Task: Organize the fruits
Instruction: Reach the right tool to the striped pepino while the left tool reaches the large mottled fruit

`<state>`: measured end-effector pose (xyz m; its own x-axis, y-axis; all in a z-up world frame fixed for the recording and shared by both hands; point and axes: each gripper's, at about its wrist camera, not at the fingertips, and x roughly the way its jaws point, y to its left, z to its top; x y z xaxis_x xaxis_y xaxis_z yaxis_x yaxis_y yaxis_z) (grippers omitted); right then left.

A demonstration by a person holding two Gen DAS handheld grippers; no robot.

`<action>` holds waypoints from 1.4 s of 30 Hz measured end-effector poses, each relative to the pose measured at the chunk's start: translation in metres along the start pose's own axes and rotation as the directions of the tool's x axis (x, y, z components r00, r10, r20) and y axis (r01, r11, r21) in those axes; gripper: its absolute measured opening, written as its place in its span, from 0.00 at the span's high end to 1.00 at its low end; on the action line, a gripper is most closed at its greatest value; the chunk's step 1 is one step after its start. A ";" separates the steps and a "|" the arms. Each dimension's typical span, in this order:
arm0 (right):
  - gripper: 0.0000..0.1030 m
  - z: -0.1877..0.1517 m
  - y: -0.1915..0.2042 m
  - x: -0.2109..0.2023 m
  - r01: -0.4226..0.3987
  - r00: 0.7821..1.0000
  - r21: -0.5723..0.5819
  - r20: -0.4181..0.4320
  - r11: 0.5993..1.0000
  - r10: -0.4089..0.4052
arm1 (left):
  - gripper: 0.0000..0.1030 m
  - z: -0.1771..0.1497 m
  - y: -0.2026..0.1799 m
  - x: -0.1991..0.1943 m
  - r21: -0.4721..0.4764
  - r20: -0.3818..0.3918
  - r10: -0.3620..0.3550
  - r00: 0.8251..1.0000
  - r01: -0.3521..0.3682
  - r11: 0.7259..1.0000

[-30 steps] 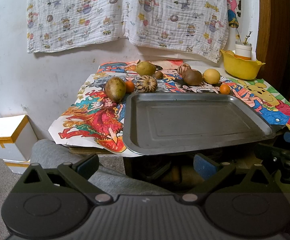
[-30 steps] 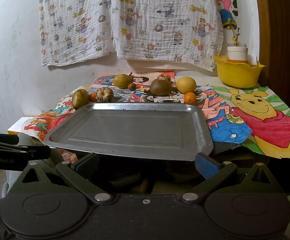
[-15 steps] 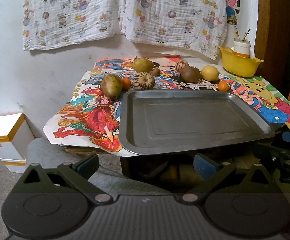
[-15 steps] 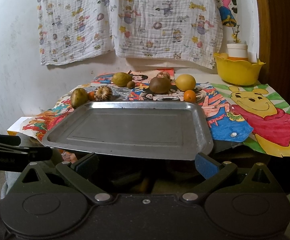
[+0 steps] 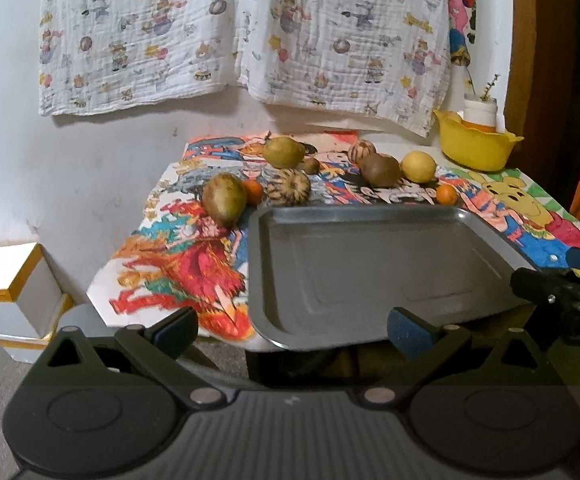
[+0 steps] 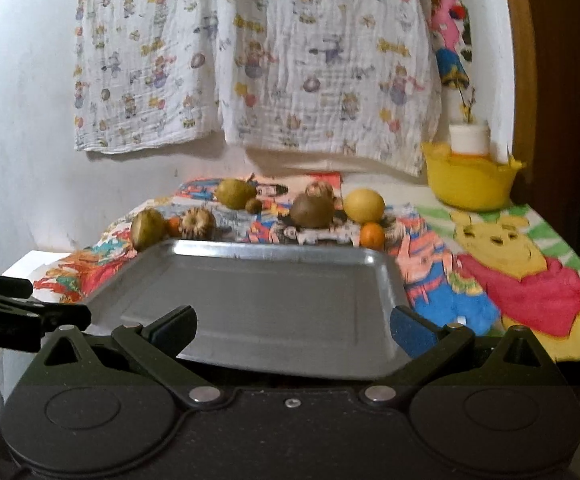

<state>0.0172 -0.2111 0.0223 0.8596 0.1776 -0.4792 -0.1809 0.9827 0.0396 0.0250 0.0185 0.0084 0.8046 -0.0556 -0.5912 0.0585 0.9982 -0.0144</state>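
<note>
A white wall point(image 5: 101, 152) hung with a printed cloth point(image 5: 245, 32) stands behind the low table, which is covered in bright cartoon sheets point(image 5: 177, 260). On them we have a bare metal tray point(image 5: 354, 268) at the near edge, its front lip jutting past the table. The fruits sit in a loose row behind the tray: a green-brown mango point(image 5: 224, 199) touching a small orange point(image 5: 253, 192), a ribbed striped fruit point(image 5: 288, 186), a pear point(image 5: 283, 152), a brown fruit point(image 5: 380, 169) beside a lemon point(image 5: 418, 166), and another small orange point(image 5: 446, 194) just off the tray's far right corner. A yellow bowl point(image 5: 474, 146) stands at the back right. We hold our left gripper point(image 5: 290, 326) spread wide with nothing between its fingers, low before the tray's front edge; our right gripper point(image 6: 293, 325) is likewise wide apart and holds nothing, at the tray's near rim.
</note>
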 end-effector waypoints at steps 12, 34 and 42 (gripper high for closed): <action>0.00 0.042 0.011 0.050 -0.024 1.000 -0.132 -0.018 0.991 0.022 | 0.00 0.045 0.050 0.042 -0.046 -0.007 0.036 0.999 -0.037 0.998; 0.02 0.123 0.039 0.186 -0.409 0.910 -0.436 -0.256 0.801 0.325 | 0.00 0.102 0.091 0.159 0.044 -0.122 -0.049 0.991 0.054 0.998; 0.15 0.127 0.054 0.234 -0.472 0.880 -0.500 -0.310 0.726 0.359 | 0.01 0.107 0.102 0.187 0.014 -0.185 -0.084 0.979 0.088 0.996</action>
<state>0.2696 -0.1101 0.0235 0.5436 0.4929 -0.6793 -0.7760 0.6035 -0.1831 0.2450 0.1078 -0.0170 0.6733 -0.1338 -0.7271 0.1374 0.9890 -0.0548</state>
